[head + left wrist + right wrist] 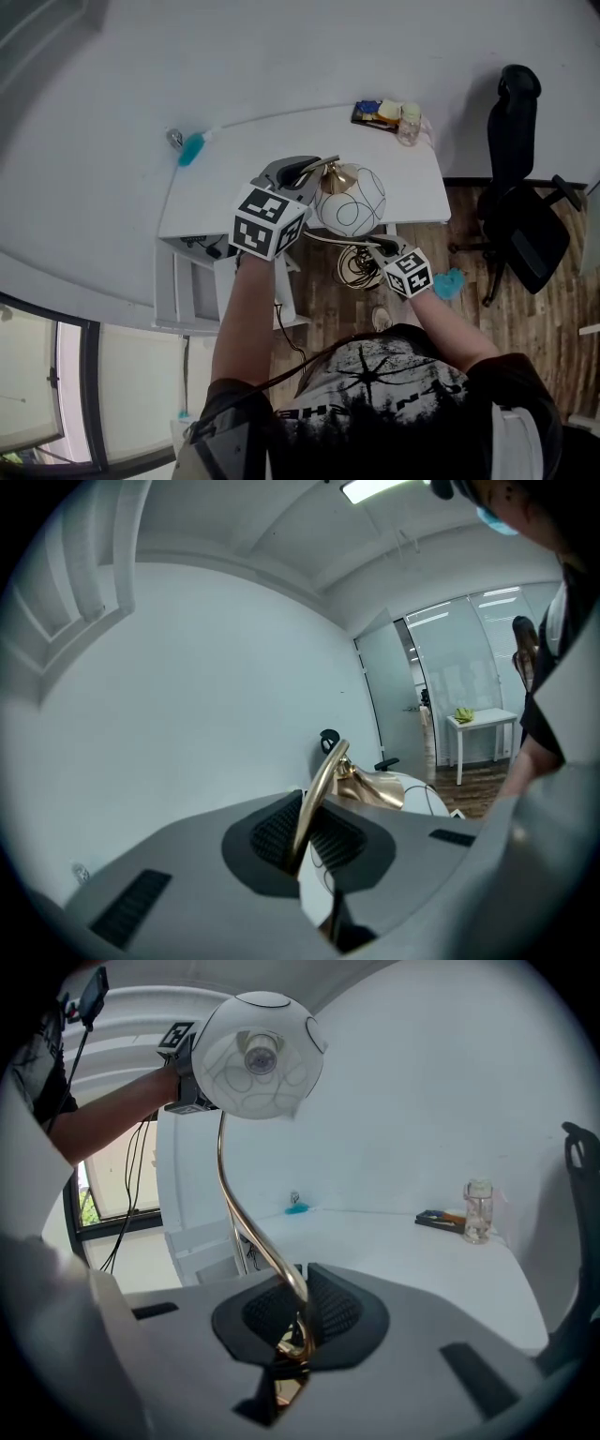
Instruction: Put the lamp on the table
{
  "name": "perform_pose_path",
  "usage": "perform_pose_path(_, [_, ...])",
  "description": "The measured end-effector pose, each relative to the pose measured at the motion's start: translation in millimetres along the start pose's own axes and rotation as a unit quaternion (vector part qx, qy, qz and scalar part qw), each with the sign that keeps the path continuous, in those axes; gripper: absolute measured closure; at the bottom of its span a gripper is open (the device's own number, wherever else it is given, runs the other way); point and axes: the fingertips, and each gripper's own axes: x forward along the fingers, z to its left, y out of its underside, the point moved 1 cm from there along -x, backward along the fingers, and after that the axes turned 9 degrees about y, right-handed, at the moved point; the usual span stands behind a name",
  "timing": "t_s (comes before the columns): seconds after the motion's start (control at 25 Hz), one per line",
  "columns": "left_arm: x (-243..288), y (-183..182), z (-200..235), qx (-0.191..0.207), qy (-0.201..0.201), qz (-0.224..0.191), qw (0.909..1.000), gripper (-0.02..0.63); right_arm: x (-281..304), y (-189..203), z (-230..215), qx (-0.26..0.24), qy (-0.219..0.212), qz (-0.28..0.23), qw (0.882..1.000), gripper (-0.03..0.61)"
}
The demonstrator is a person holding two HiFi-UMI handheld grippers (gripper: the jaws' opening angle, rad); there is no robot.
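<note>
The lamp has a white globe shade (351, 202) with thin dark lines, a gold cap (339, 177) and a curved gold stem (246, 1218). It hangs over the near edge of the white table (253, 159), carried by both grippers. My left gripper (305, 172) is shut on the upper stem (319, 794) next to the cap (370, 789). My right gripper (380, 248) is shut on the lower stem, close to the person's body. In the right gripper view the shade (258, 1054) stands high above that gripper (300, 1321). The lamp's foot is hidden.
A blue object (192, 148) lies at the table's far left. A clear bottle (409, 127) and a dark tray of small things (375, 112) stand at the far right corner. A black office chair (520, 206) is to the right. Coiled cable (356, 267) lies on the wooden floor.
</note>
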Motion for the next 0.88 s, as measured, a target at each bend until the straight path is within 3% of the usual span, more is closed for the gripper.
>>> perform_pose_path(0.4, [72,-24,63,-0.009,-0.041,0.015,0.999,0.591,56,-38,-81,-0.008,-0.044,0.003,0.999,0.555])
perform_pose_path(0.88, [115,-12,108,-0.033,-0.076,0.031,0.9961,0.591,102,-42,-123,-0.016,-0.085,0.017,0.996,0.555])
